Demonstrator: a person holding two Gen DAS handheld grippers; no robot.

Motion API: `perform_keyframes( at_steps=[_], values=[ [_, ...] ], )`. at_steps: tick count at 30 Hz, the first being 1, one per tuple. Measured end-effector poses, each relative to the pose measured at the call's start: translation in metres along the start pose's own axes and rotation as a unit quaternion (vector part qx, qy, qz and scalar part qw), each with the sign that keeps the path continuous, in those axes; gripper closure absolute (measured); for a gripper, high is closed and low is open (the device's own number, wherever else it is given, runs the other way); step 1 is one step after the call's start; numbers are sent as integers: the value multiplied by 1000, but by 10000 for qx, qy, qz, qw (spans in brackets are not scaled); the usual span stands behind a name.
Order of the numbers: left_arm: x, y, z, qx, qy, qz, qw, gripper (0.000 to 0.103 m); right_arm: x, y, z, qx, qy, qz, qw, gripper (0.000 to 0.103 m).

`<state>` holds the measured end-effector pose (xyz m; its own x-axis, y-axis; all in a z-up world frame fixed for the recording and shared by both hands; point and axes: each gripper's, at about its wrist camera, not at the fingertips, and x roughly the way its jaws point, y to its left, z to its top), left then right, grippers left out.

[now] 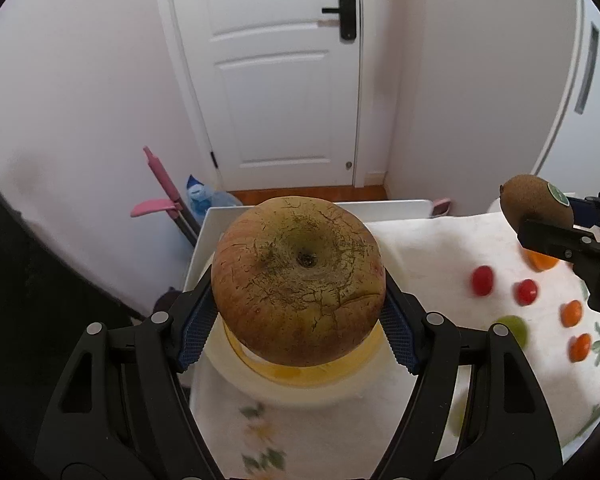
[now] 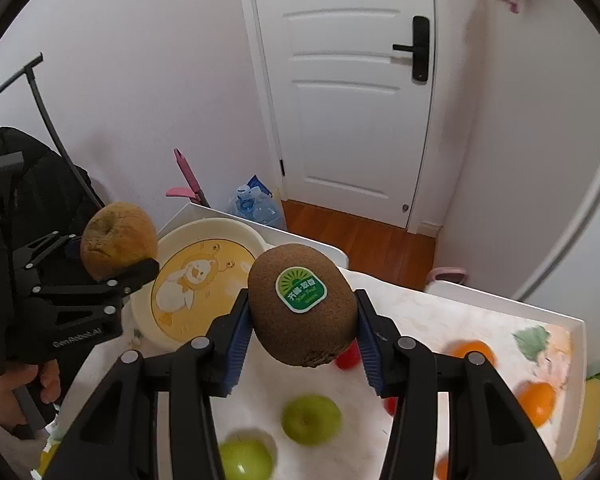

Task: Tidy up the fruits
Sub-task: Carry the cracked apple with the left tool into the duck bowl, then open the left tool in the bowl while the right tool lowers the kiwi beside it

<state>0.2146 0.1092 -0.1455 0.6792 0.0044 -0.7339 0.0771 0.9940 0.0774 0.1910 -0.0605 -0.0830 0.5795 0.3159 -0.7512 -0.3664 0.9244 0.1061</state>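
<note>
A large brownish apple (image 1: 298,280) with cracked skin sits between the blue pads of my left gripper (image 1: 298,320), which is shut on it above a cream and yellow plate (image 1: 312,372). In the right wrist view the same apple (image 2: 118,238) hangs at the left, over the rim of the plate (image 2: 204,280) with its cartoon print. My right gripper (image 2: 302,324) is shut on a brown kiwi (image 2: 302,304) with a green sticker, held above the table. That kiwi (image 1: 536,204) also shows at the right edge of the left wrist view.
On the floral cloth (image 1: 428,248) lie two red fruits (image 1: 482,280), several oranges (image 1: 572,314) and green apples (image 2: 311,420). A white tray rim (image 2: 500,298) borders the table. Behind stand a white door (image 1: 276,80), a water jug (image 2: 258,206) and a pink-handled tool (image 1: 160,184).
</note>
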Motion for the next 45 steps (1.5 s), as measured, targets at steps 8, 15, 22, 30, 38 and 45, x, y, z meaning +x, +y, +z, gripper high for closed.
perform_keyframes(
  at_steps=[8,15,22,30,38,45],
  values=[
    [63,20,0,215,249,-135,9994,25,55,17,16,17,237,12,9997,58],
    [89,20,-3,463,444,-233,9977,25,84,18,20,46,469,-38,9989,58],
    [98,21,0,480,542,-382,9966,23,97,13,23,80,601,-125,9981,58],
    [69,39,8,276,426,-506,9974,0,99,9,28,92,653,-157,9977,58],
    [40,69,7,-18,572,-470,9973,0,98,17,27,-378,773,14,9963,58],
    [30,80,-3,-196,646,-351,9971,0,116,39,17,-1052,965,347,9892,58]
  ],
)
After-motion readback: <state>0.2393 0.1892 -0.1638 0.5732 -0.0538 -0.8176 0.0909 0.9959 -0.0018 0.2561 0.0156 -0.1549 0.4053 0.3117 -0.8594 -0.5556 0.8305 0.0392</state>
